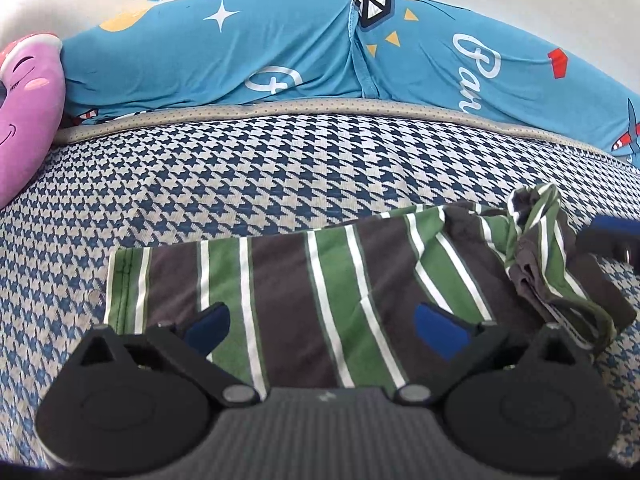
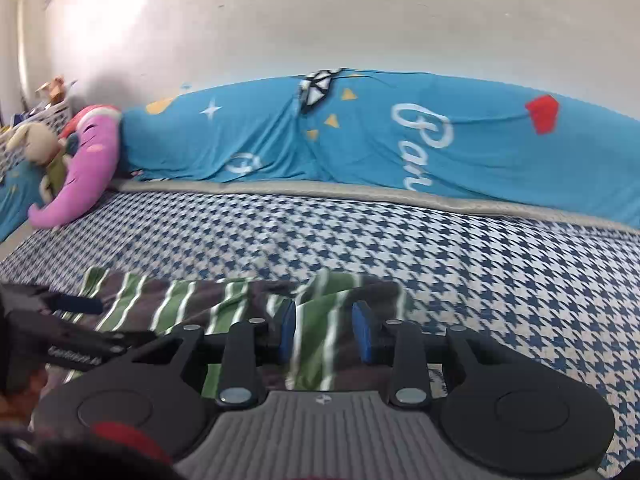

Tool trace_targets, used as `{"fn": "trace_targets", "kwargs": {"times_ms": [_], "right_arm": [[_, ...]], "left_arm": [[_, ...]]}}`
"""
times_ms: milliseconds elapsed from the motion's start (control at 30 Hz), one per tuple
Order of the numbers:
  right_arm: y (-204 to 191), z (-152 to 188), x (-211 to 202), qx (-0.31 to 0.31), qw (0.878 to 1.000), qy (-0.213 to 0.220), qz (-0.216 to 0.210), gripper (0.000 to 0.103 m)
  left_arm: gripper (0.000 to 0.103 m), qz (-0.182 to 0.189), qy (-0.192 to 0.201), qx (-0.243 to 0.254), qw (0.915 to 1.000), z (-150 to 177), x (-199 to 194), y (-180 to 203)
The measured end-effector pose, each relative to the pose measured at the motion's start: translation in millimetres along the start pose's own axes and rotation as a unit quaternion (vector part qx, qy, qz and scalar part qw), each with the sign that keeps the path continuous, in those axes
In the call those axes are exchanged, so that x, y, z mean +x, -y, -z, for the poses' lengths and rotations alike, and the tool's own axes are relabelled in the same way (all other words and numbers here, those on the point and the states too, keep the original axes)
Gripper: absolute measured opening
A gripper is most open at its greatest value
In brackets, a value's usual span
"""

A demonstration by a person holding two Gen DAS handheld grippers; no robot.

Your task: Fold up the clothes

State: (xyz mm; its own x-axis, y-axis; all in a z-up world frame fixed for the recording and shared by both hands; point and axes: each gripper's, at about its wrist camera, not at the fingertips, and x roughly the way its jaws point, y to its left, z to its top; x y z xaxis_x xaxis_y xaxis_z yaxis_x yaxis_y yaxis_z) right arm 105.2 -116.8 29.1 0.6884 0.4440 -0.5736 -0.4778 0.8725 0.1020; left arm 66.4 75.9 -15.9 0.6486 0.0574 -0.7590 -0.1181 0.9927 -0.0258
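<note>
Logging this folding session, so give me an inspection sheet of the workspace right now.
Surface: houndstooth bed cover, blue and white.
Job's things: striped garment lying partly folded, bunched at its right end.
Clutter: pink plush; beige stuffed toy.
Grippers: left gripper jaws wide open over the garment; right gripper jaws apart, not pressing cloth.
Cables: nothing seen.
Surroundings: blue printed sheet along a pale wall.

white wall [image 2: 320, 12], houndstooth bed [image 2: 500, 272], blue bolster [image 1: 240, 48]

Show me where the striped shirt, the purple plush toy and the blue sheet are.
striped shirt [image 1: 280, 280], left wrist view, flat middle.
purple plush toy [image 2: 94, 160], right wrist view, body.
blue sheet [image 2: 260, 128], right wrist view, draped front.
</note>
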Motion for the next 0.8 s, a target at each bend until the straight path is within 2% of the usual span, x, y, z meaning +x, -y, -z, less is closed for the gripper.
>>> {"fn": "trace_targets", "kwargs": {"times_ms": [333,533,800], "right_arm": [[5.9,-3.2,22.8,0.005,1.0,0.003,0.022,0.031],[0.6,-0.4,52.3,-0.005,0.999,-0.025,0.03,0.031],[-3.7,2.0,82.4,-0.005,0.998,-0.037,0.045,0.032]], "left_arm": [[0.103,-0.001,-0.003,-0.006,1.0,-0.6,2.1,-1.8],[0.103,-0.001,-0.005,-0.011,0.9999,-1.9,4.2,-1.5],[0.103,0.005,-0.009,-0.019,0.9998,-3.3,6.8,-1.9]]}}
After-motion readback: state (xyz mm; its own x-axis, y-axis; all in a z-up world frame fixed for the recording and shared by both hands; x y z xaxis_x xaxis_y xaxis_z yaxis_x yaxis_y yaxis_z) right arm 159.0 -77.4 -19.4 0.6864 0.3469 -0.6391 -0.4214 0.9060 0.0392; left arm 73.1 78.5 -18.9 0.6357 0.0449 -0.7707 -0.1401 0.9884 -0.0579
